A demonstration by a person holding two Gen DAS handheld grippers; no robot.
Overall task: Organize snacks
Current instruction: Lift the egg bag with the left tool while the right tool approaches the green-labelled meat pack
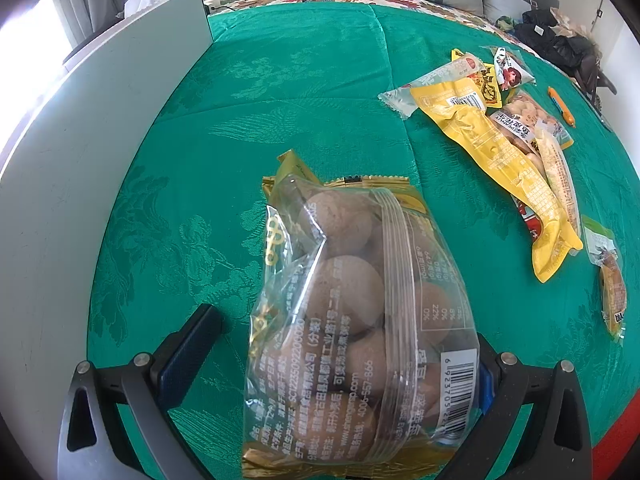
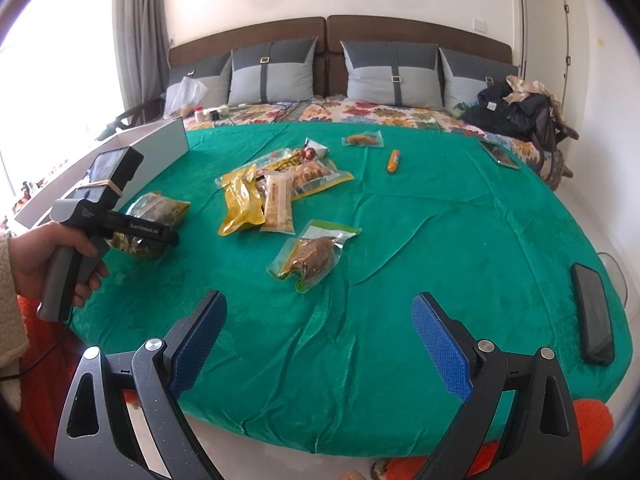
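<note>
Home bedroom. Padded brown headboard [image 2: 320,36] against a white wall, four grey cushions [image 2: 394,74] propped along it. Bed [image 2: 400,114] with floral sheet, green cloth [image 2: 440,240] spread over most of it. Grey curtain [image 2: 138,28] at bright window left. Clothes heap [image 2: 516,110] at far right.

The bag [image 1: 352,320] between the left tongs' [image 1: 344,344] fingers is clear glossy plastic film with gold foil edges, crinkled, over matt brown balls. The fingers' pads [image 1: 188,352] are blue, finely textured rubber on matt black plastic arms with shiny metal rivets. The cloth [image 1: 280,100] beneath is green woven damask with a soft sheen. Ahead and right, the yellow pouch [image 1: 492,148] is smooth glossy plastic. To the left, the board [image 1: 100,120] looks matt white.
</note>
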